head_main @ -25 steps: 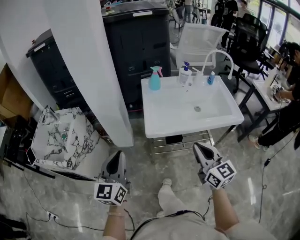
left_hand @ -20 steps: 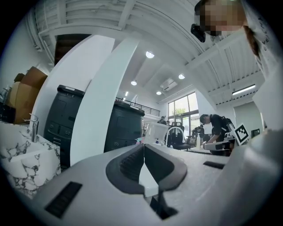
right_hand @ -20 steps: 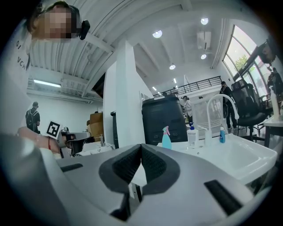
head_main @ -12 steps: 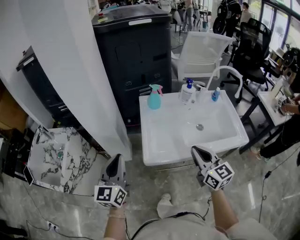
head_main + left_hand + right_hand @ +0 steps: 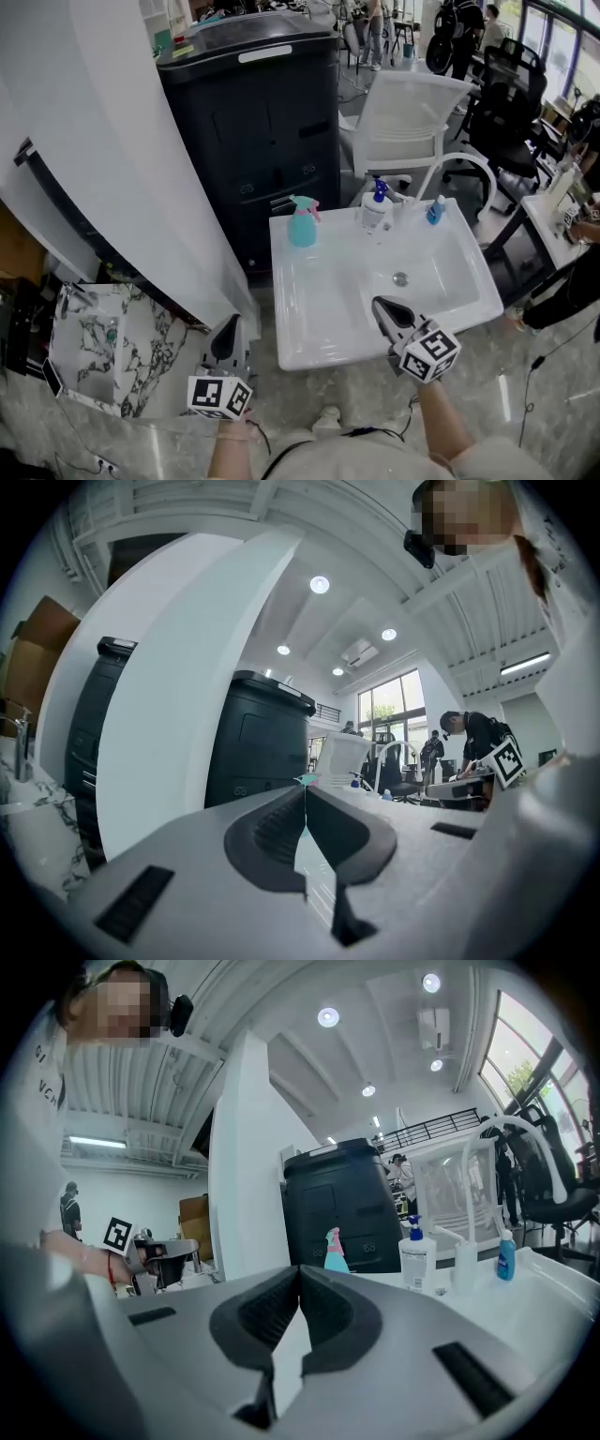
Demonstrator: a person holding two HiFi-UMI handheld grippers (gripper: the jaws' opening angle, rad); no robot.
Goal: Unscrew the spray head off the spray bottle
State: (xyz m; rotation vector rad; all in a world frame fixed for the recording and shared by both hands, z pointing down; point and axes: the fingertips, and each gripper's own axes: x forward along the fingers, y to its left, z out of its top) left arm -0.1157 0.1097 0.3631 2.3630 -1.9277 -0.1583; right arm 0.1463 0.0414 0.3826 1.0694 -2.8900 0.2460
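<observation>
A white sink (image 5: 323, 305) stood on the grey marbled floor (image 5: 525, 375), its drain (image 5: 400, 278) right of the basin's middle. On its back rim stood a pump bottle (image 5: 373, 208) and, further right, a small blue bottle (image 5: 435, 211), with a white arched tap (image 5: 457, 159) rising between them. Behind the sink were a black cabinet (image 5: 262, 122) and a white chair (image 5: 408, 117). A white pillar (image 5: 103, 141) rose at the left, with a marble-patterned basin (image 5: 98, 342) low beside it. Black office chairs (image 5: 506, 84) stood far right.
</observation>
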